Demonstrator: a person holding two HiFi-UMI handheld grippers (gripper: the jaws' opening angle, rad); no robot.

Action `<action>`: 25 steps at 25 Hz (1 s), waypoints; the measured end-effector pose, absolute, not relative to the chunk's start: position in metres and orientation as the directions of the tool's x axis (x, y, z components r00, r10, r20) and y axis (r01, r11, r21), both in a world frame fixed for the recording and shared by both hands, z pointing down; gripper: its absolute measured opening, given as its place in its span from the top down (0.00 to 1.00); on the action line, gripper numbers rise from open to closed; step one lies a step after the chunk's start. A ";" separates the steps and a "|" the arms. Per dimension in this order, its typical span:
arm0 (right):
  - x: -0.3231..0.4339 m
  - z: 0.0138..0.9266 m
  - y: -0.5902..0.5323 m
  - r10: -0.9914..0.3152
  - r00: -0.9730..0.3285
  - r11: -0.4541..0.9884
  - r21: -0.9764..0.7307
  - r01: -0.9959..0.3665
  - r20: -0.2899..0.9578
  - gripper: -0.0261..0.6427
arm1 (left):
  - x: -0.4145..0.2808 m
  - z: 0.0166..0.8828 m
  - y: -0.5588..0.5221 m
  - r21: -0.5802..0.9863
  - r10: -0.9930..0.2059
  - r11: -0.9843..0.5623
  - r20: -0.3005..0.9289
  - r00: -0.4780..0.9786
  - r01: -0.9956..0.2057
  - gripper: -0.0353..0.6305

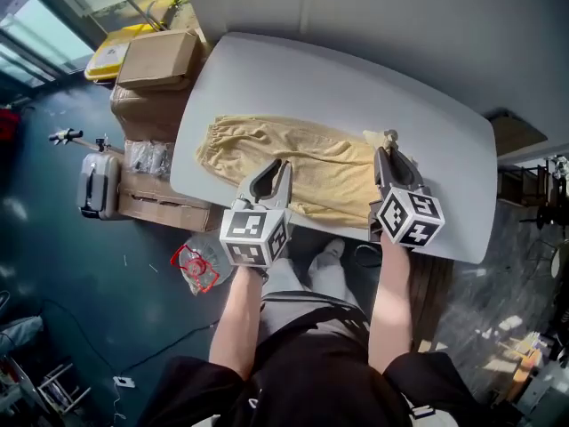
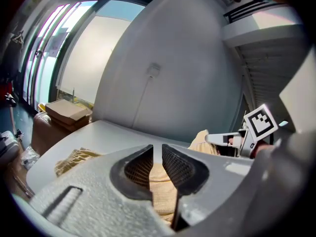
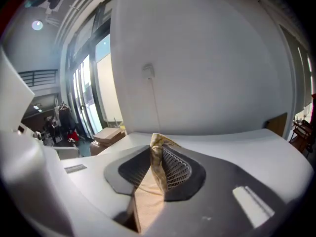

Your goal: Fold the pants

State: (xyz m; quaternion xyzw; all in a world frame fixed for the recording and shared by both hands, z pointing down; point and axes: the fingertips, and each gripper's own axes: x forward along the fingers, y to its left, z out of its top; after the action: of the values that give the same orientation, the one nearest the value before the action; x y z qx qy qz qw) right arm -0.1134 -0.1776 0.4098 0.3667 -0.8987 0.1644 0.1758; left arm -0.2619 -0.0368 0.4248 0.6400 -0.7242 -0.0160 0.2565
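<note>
Tan pants (image 1: 302, 163) lie lengthwise across the white table (image 1: 293, 78), with the elastic waistband (image 1: 215, 139) at the left. My left gripper (image 1: 281, 169) is over the pants' near edge around mid-length. In the left gripper view its jaws (image 2: 157, 149) stand almost together with tan cloth (image 2: 160, 186) pinched between the pads. My right gripper (image 1: 388, 154) is at the pants' right end. In the right gripper view it (image 3: 157, 149) is shut on a fold of the cloth (image 3: 148, 191), and a tuft sticks up past the tips.
Cardboard boxes (image 1: 160, 60) and a yellow bin (image 1: 111, 52) stand off the table's left end, with a grey suitcase (image 1: 96, 185) and a bagged red object (image 1: 197, 265) on the floor. A white wall (image 1: 400, 16) runs close behind the table. The person stands at the near edge.
</note>
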 end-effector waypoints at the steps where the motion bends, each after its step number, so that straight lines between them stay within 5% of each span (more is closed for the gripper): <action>1: -0.129 0.422 -0.168 -0.573 -0.681 0.699 -0.163 -0.697 0.456 0.84 | -0.270 0.426 -0.029 0.350 -0.932 0.197 0.356 -0.065 -0.916 0.85; 12: -0.196 0.610 -0.031 -0.193 -0.524 0.905 -0.056 -0.422 0.830 0.78 | -0.315 0.474 0.030 0.357 -0.890 0.289 0.443 -0.111 -0.889 0.85; 15: -0.201 0.615 -0.014 -0.123 -0.555 0.920 -0.116 -0.375 0.822 0.62 | -0.310 0.480 0.031 0.370 -0.891 0.274 0.446 -0.089 -0.888 0.85; 25: -0.202 0.566 -0.028 -0.176 -0.726 0.892 -0.203 -0.403 0.665 0.71 | -0.296 0.472 0.015 0.400 -0.914 0.212 0.405 -0.035 -0.891 0.85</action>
State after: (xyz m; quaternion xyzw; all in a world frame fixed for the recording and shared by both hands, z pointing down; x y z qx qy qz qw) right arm -0.2024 -0.0276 0.5656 0.1584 -0.9134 0.1694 0.3345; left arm -0.2963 0.0153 0.4717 0.6275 -0.7192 -0.0186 0.2978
